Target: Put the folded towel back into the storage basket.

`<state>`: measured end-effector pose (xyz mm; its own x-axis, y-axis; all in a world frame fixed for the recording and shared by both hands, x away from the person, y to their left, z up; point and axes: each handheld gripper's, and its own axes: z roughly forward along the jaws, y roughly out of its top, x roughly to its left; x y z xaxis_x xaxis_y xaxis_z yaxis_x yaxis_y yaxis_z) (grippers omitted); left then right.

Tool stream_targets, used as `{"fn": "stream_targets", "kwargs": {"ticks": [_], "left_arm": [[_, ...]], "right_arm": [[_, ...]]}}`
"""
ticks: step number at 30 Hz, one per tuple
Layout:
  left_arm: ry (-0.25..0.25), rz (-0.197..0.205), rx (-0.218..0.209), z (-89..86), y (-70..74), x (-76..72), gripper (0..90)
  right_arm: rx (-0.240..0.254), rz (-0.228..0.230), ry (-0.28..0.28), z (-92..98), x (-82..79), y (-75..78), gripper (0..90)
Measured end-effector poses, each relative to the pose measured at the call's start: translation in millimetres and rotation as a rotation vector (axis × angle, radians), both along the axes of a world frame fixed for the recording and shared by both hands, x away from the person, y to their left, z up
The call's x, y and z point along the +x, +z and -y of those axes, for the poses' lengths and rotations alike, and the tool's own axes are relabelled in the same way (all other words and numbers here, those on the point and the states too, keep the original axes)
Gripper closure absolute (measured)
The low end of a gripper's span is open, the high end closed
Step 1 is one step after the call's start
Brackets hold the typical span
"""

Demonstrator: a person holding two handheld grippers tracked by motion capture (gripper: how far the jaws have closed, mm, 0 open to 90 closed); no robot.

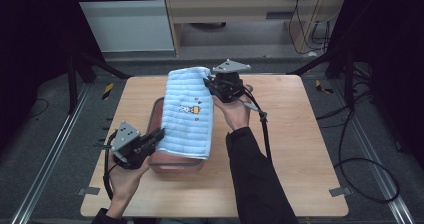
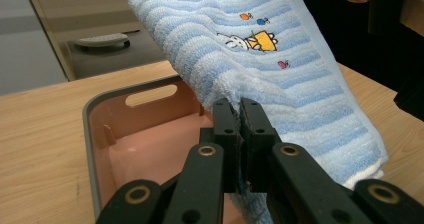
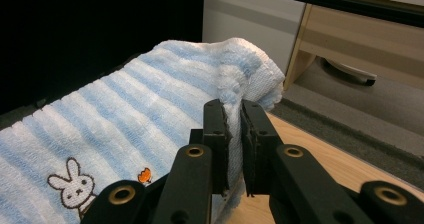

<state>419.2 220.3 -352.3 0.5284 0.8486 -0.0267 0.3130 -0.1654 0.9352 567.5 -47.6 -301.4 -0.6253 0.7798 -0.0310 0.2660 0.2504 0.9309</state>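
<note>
Wooden table (image 1: 300, 149): striped towel (image 1: 189, 115) stretched between left claw (image 1: 159, 134) and right claw (image 1: 209, 84), both clamped on it, above pink bin (image 1: 172, 164).

Tray (image 1: 156, 115) sits on the worktop (image 1: 290, 149), left of its centre. Towel (image 1: 189, 115) is stretched above the tray, overhanging its right side. Left gripper (image 1: 158, 135) is at the tray's near left corner, clamped on the towel's near edge. Right gripper (image 1: 209, 85) is beyond the tray's far right corner, clamped on the towel's far edge.
</note>
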Motion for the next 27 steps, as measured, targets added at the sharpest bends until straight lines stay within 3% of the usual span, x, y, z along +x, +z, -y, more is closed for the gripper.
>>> {"fn": "stream_targets", "kwargs": {"ticks": [17,27], "left_arm": [[0.066,-0.032,0.007,-21.6,-18.0,14.5,86.7],[0.071,-0.063,0.036,-20.5,-29.9,21.8,86.7]], "right_arm": [[-0.009,-0.026,0.023,-29.2,20.6,-21.2,82.8],[-0.045,-0.046,0.034,-41.1,30.5,-37.6,82.8]]}}
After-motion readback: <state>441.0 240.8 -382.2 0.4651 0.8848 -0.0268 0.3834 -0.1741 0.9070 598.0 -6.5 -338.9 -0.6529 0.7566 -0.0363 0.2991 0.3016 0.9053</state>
